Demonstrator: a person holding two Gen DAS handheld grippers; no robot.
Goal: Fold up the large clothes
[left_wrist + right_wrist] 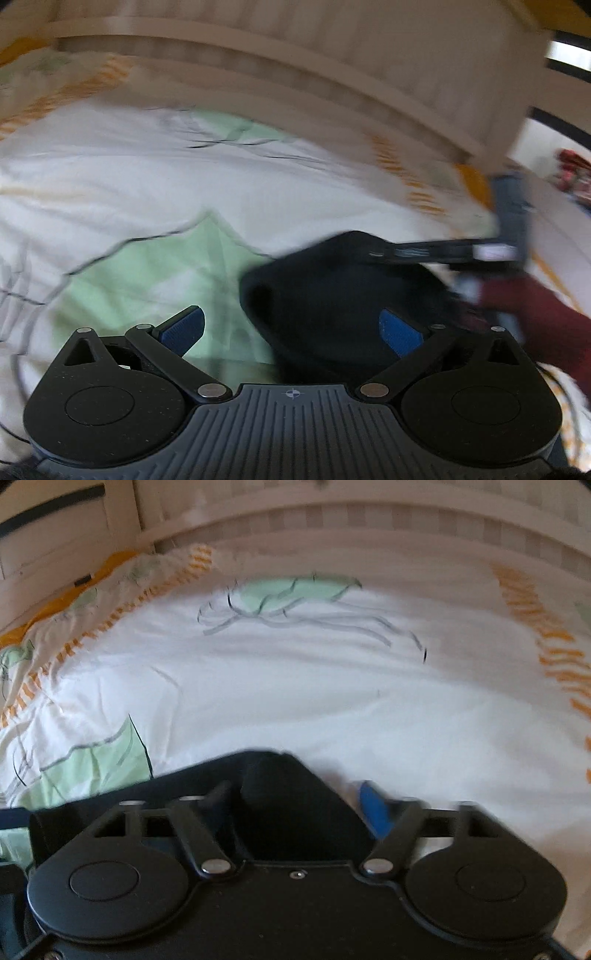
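Note:
A dark navy garment (332,288) lies bunched on the bed's white printed sheet (147,177). My left gripper (291,328) is open; its right pad (399,332) is over the cloth and its left pad (184,328) is over the sheet. The other gripper's body (461,251) and a maroon sleeve (546,314) show at the right. In the right wrist view the garment (288,812) fills the space between my right gripper's (299,805) wide-apart fingers; the right blue pad (373,808) shows and the left pad is hidden by cloth. The view is blurred.
The sheet (332,686) has green leaf prints and orange striped borders. A pale wooden headboard (295,55) runs along the far side. A white cabinet (55,535) stands at the far left of the right wrist view.

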